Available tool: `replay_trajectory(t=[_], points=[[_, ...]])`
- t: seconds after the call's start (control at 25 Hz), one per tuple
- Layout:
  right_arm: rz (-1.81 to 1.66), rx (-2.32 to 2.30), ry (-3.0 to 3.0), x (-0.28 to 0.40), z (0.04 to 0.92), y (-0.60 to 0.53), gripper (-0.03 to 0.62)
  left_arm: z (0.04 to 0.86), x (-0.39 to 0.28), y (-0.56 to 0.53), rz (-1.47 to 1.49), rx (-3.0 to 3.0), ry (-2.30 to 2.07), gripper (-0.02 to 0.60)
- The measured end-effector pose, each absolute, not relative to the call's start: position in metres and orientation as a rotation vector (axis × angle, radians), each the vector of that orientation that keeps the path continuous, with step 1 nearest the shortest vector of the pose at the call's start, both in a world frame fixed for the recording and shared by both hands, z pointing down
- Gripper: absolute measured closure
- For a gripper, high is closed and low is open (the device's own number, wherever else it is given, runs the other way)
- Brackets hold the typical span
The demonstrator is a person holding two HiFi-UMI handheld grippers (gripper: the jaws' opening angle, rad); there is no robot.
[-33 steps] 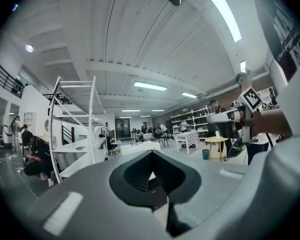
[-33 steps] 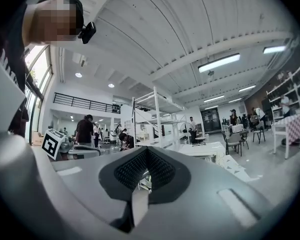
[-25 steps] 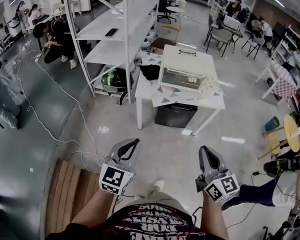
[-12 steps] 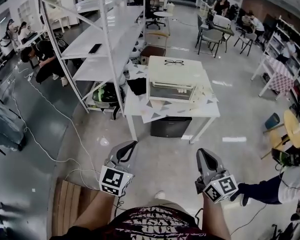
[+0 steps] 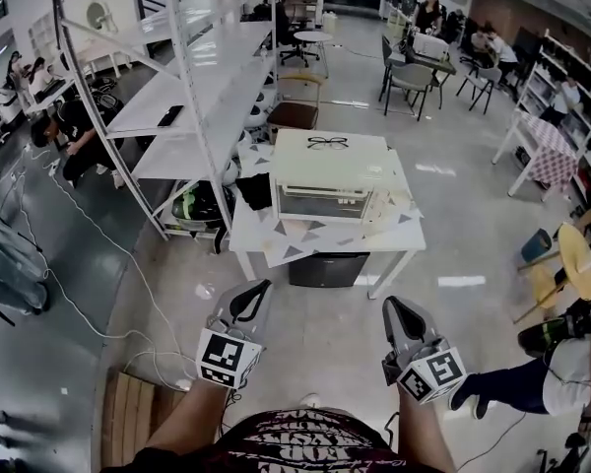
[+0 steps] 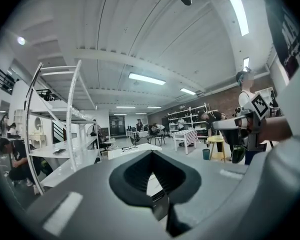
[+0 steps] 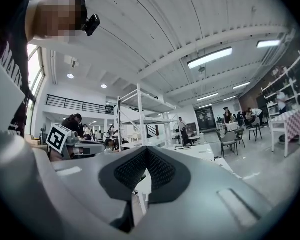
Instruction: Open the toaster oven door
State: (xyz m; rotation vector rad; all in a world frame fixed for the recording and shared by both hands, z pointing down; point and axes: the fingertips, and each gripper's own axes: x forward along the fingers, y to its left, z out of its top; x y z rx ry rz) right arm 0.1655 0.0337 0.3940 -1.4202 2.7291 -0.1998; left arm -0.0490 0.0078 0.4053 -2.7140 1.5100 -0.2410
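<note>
The cream toaster oven (image 5: 325, 178) stands on a white table (image 5: 315, 239) ahead of me, its glass door facing me and shut. A pair of glasses (image 5: 327, 143) lies on its top. Both grippers hang close to my body, well short of the table. My left gripper (image 5: 262, 287) is shut with nothing in it, and my right gripper (image 5: 388, 304) is shut and empty too. In the left gripper view the jaws (image 6: 151, 154) meet at the tip, with the oven (image 6: 126, 151) far beyond. The right gripper view shows the same shut tip (image 7: 147, 150) and the oven (image 7: 197, 153) in the distance.
A tall white shelving rack (image 5: 197, 77) stands left of the table. A black box (image 5: 325, 269) sits under the table. Cables (image 5: 79, 254) trail over the floor at left, by a wooden pallet (image 5: 128, 412). A seated person's legs (image 5: 512, 382) and a yellow stool (image 5: 576, 259) are at right.
I have walked closer to the table: the oven has shifted toward the middle of the head view. Both grippers stay shut and in the same place before my body.
</note>
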Motion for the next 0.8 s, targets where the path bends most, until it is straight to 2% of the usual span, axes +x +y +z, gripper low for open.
replay_trajectory(t=[0.44, 0.8], points=[[-0.237, -1.376, 2.785, 0.173, 0.400, 0.005, 0.568, 0.412, -0.020, -0.029, -0.237, -2.748, 1.491, 0.581], [-0.288, -1.314, 2.831, 0.132, 0.414, -0.019, 0.568, 0.441, -0.062, -0.035, -0.346, -2.770, 1.561, 0.581]])
